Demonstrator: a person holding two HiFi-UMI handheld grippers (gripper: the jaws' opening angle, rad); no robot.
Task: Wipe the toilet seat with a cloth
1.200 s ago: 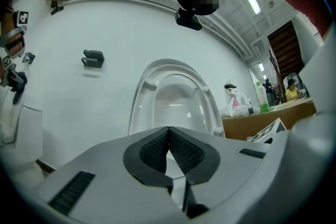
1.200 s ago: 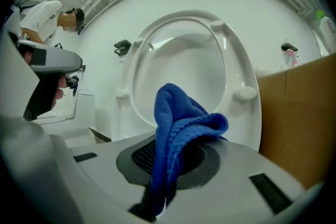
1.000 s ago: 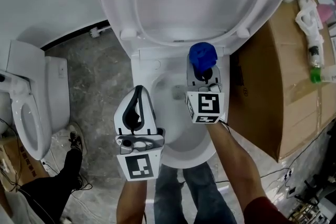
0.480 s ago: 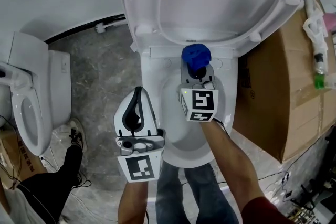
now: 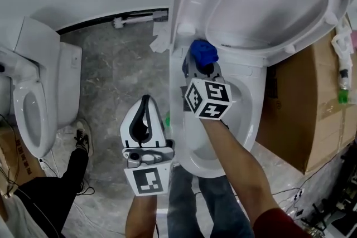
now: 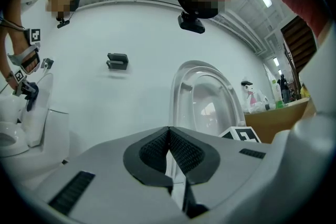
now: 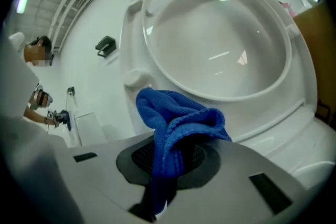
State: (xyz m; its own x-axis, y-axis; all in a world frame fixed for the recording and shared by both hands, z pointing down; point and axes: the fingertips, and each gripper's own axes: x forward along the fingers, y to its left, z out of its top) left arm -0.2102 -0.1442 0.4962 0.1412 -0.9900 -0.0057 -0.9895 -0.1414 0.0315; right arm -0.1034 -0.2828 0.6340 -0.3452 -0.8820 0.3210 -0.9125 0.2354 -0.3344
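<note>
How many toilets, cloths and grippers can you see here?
Toilets: 2 (near toilet, second toilet at the left)
Cloths: 1 (blue cloth)
Grippers: 2 (left gripper, shut and empty; right gripper, shut on the blue cloth)
Total: 5

The left gripper (image 5: pixel 146 98) has a pale grey shell with black ribbed pads (image 6: pixel 184 152) set in a dark oval recess. A cube (image 5: pixel 148 180) of black-and-white square markers sits at its rear. The right gripper (image 7: pixel 167 152) is built alike, with its own marker cube (image 5: pixel 207 98). The person wears blue jeans (image 5: pixel 209 206) and a dark red sleeve (image 5: pixel 279 224).
</note>
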